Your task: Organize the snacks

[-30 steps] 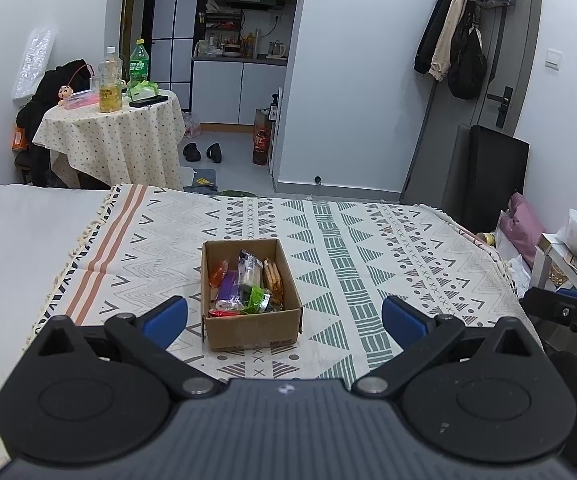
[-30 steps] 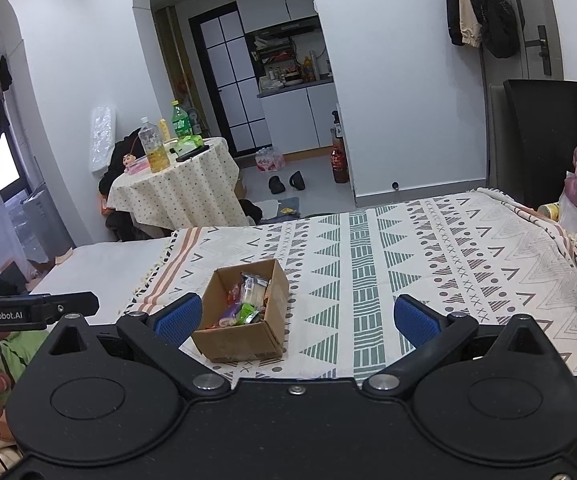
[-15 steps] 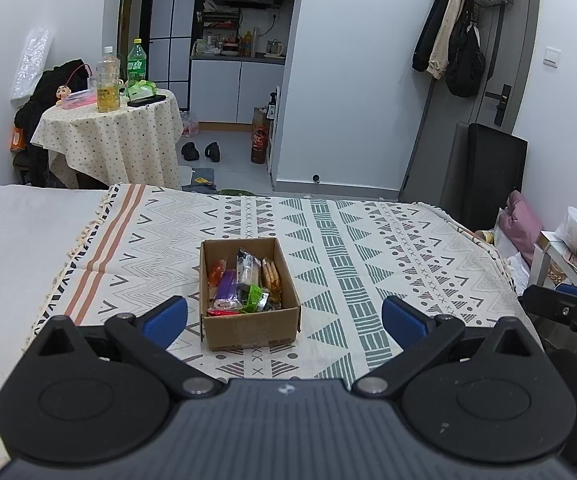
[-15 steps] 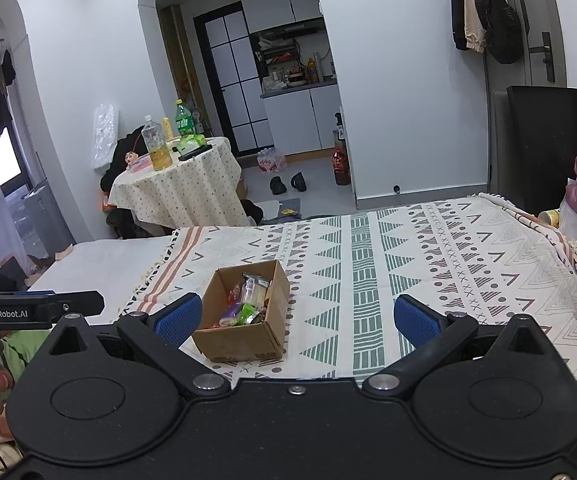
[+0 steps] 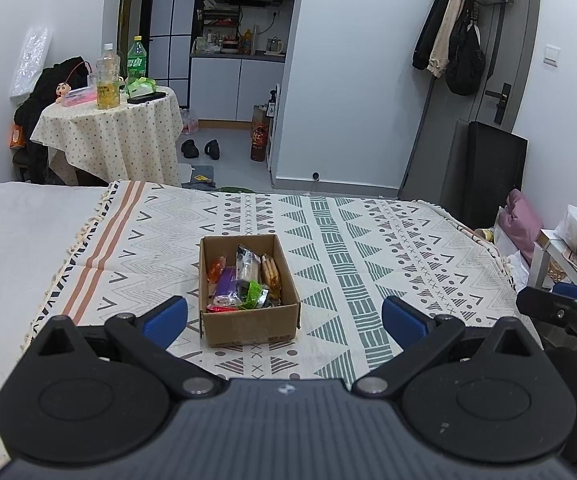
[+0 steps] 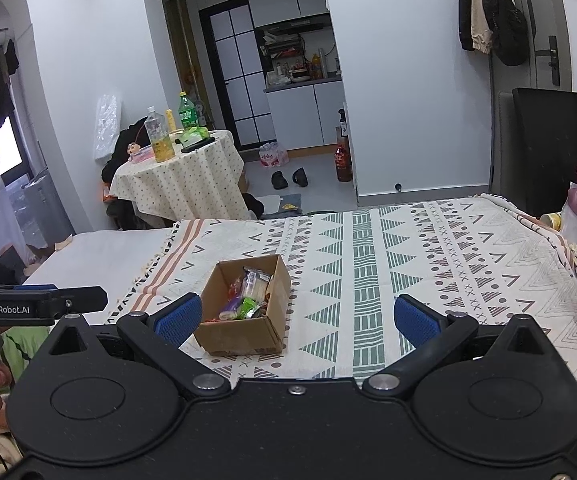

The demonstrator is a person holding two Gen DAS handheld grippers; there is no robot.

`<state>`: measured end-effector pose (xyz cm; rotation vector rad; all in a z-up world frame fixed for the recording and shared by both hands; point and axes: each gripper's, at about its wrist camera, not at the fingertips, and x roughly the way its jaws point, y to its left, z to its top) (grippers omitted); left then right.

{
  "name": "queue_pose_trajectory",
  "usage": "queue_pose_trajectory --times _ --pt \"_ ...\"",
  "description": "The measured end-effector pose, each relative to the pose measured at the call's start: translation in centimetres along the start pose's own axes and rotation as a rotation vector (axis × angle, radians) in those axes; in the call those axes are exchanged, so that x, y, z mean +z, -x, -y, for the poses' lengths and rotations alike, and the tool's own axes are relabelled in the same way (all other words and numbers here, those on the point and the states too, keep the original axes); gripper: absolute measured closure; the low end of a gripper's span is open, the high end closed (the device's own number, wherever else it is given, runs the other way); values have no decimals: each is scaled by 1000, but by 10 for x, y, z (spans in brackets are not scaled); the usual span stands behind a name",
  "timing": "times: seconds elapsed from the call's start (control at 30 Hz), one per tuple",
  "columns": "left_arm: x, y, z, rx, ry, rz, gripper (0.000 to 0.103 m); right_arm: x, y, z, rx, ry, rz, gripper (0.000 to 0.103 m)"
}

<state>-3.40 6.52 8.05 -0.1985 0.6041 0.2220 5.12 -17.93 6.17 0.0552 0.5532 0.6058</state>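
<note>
Patterned blanket [image 5: 368,240] across mid-frame; cardboard box [image 5: 248,322] at centre, snacks [image 5: 244,280] packed inside. Left gripper [image 5: 284,316], right gripper [image 6: 296,314] at lower frame, spread wide, empty. Fits gathered-up or awaiting sorting alike.

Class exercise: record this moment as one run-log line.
left gripper: open, empty | right gripper: open, empty | cardboard box: on patterned blanket, snacks inside | contact: none
</note>
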Motion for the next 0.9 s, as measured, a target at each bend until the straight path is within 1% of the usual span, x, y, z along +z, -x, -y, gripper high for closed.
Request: queue_pose_trajectory --times 0.9 --pt "-5 -1 3 -4 1 -5 0 -6 -5 -2 -22 30 -20 0"
